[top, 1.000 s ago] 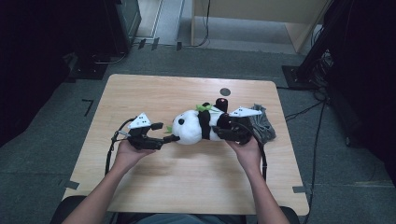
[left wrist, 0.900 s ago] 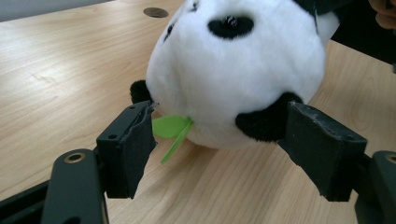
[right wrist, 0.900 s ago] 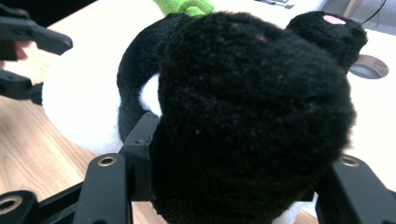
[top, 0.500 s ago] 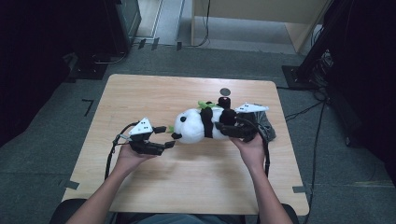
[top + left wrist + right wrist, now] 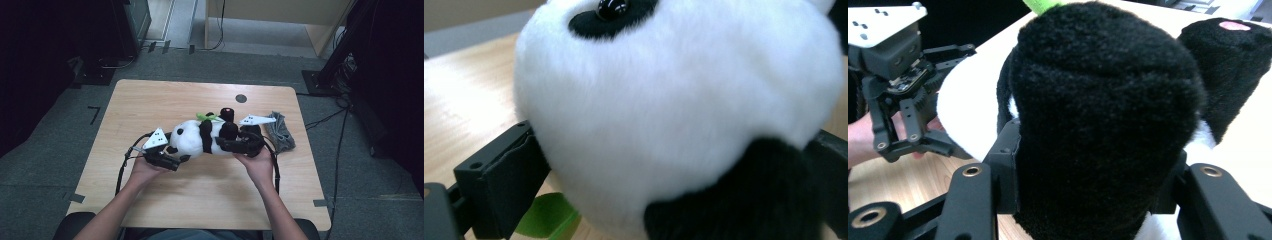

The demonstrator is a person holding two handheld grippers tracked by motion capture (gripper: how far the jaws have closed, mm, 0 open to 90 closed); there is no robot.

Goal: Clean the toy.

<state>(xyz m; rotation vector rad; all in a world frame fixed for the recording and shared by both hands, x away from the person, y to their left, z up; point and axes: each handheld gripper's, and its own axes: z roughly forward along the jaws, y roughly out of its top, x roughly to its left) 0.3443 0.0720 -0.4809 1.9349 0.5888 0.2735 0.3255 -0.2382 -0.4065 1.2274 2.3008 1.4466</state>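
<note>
A black-and-white panda plush [image 5: 192, 137] lies sideways between my two grippers over the wooden table [image 5: 150, 100]. In the left gripper view its white head [image 5: 674, 100] sits between the jaws of my left gripper [image 5: 674, 142], which have just been opening and stand wide; fur brushes the left pad [image 5: 519, 175]. My left gripper [image 5: 175, 161] is at the plush's head end. My right gripper [image 5: 1093, 165] is shut on one black leg [image 5: 1098, 100], its jaws having just been closing on it. The other leg [image 5: 1223, 65] has a pink sole. A green leaf [image 5: 207, 117] sticks out of the plush.
A crumpled grey cloth [image 5: 280, 132] lies on the table to the right of my right gripper [image 5: 230, 145]. A small dark round spot [image 5: 241, 98] marks the table's far side. Dark equipment and cables surround the table on the floor.
The right hand has carried the panda leftward, and its head now sits between the left gripper's jaws, which were apart from it before. The left jaws have opened wider.
</note>
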